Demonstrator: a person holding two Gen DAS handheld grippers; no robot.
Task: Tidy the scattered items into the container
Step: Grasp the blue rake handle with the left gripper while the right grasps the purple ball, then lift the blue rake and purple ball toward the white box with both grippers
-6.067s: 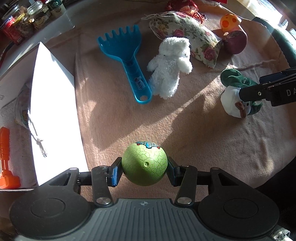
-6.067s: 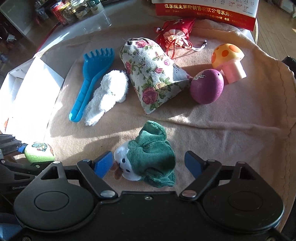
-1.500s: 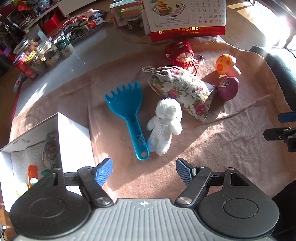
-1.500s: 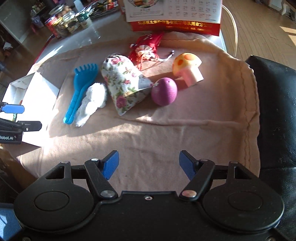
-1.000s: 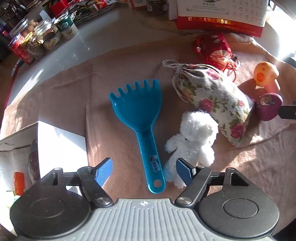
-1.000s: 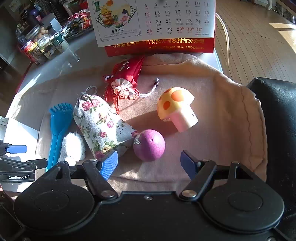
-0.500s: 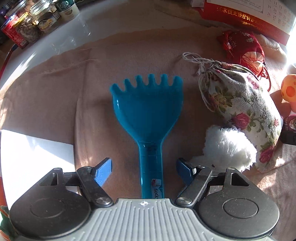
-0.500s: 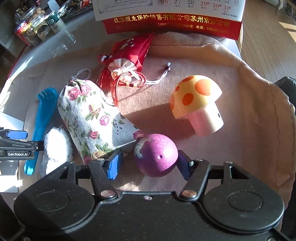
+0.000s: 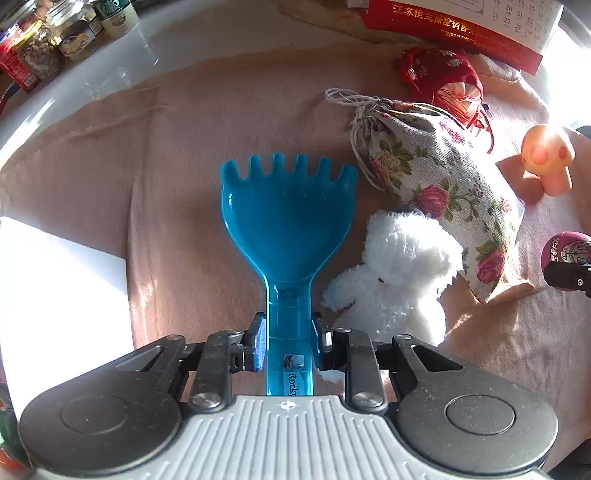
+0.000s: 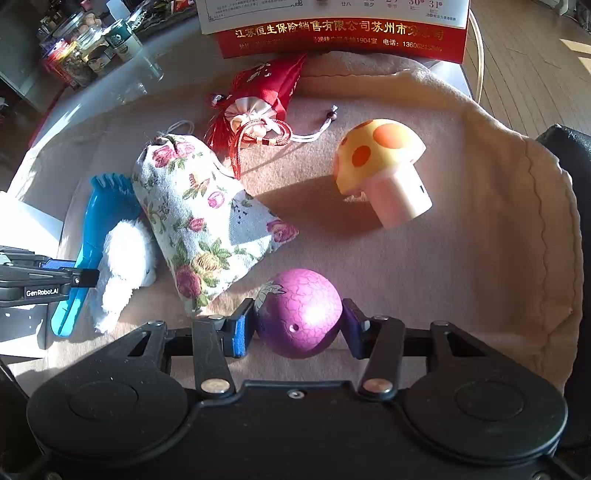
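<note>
A blue toy rake lies on the pink cloth. My left gripper is closing on its handle, and both pads touch the handle's sides. A purple cracked-pattern egg sits on the cloth with my right gripper shut on it, one pad on each side. The white box that serves as the container lies at the left edge, with only its bright side showing. From the right wrist view, the rake lies left of a floral bag.
A white plush toy lies against the rake's right side. Beyond it are a floral drawstring bag and a red pouch. An orange-spotted mushroom toy stands behind the egg. Jars and a red calendar line the far table edge.
The left gripper came down over the rake and its jaws closed onto the handle. The right gripper closed on the purple egg and sank a little closer to the cloth.
</note>
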